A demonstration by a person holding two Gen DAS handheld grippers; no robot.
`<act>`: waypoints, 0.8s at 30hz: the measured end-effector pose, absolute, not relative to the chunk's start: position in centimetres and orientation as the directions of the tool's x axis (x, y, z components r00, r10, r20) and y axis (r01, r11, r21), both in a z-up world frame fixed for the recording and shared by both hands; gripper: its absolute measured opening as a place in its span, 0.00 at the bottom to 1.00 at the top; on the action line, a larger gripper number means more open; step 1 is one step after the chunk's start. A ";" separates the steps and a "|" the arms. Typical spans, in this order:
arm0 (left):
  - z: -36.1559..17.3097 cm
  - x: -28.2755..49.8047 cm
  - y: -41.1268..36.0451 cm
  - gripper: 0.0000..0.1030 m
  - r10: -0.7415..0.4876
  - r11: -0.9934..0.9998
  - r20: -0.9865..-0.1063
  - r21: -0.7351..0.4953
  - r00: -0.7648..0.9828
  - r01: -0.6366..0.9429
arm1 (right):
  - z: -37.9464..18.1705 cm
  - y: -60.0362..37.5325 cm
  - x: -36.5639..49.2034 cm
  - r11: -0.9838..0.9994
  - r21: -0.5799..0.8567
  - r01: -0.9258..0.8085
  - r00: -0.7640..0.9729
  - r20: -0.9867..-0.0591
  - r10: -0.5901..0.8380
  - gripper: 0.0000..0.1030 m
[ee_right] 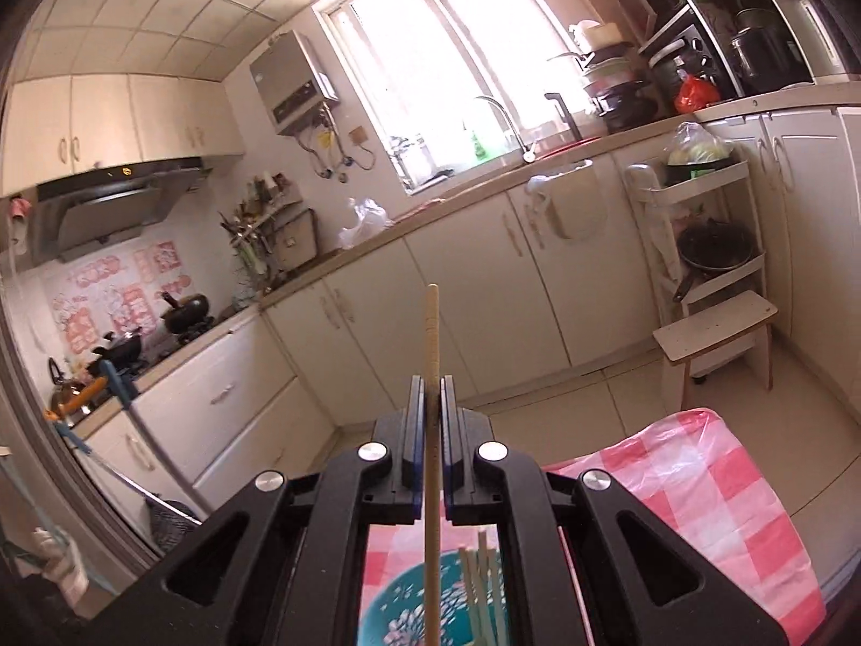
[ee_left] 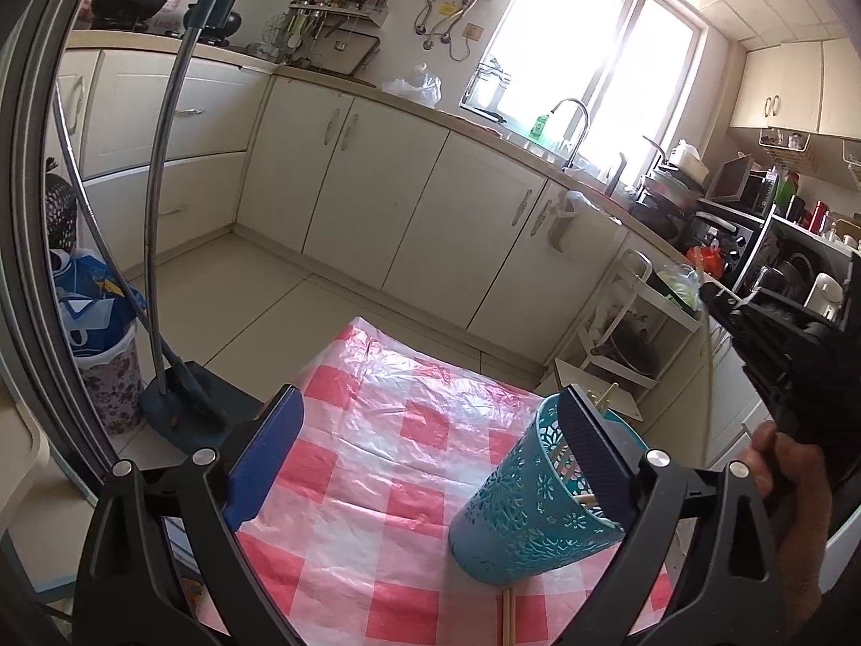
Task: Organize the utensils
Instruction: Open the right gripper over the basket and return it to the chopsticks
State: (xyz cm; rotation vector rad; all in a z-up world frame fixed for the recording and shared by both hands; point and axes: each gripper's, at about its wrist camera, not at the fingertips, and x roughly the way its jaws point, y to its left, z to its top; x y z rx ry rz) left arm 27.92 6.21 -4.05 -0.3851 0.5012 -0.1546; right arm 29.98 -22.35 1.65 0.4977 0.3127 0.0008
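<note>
Right tongs (ee_right: 432, 420) pinching chopstick (ee_right: 431, 355) (upright), teal holder (ee_right: 409, 613) beneath

The left wrist view sits close above the checked tablecloth (ee_left: 376, 430), facing the window (ee_left: 586, 48). The right wrist view looks from higher over the same tablecloth (ee_right: 699, 484), toward that window (ee_right: 457, 54). Both share the cabinets (ee_left: 409, 215) below it.

No text, label, brand or number is legible in either view. The pink decorated wall tiles (ee_right: 115, 301) behind the stove carry printed shapes, and the range hood (ee_right: 107, 199) shows a small lit mark, both too blurred to read.
</note>
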 end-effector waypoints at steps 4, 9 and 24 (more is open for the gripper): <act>-3.9 28.0 6.0 0.89 -0.248 0.915 -0.439 -0.399 0.864 0.060 | -0.5 -21.7 31.7 0.898 0.430 0.094 0.928 -0.364 0.077 0.06; -4.0 28.0 5.7 0.89 -0.250 0.918 -0.442 -0.390 0.862 0.066 | -2.6 -21.1 30.6 0.910 0.406 0.088 0.904 -0.416 0.098 0.06; -4.4 27.5 6.1 0.89 -0.200 0.933 -0.453 -0.360 0.869 0.026 | -7.6 -17.5 15.1 0.970 0.239 0.037 0.801 -0.588 0.115 0.56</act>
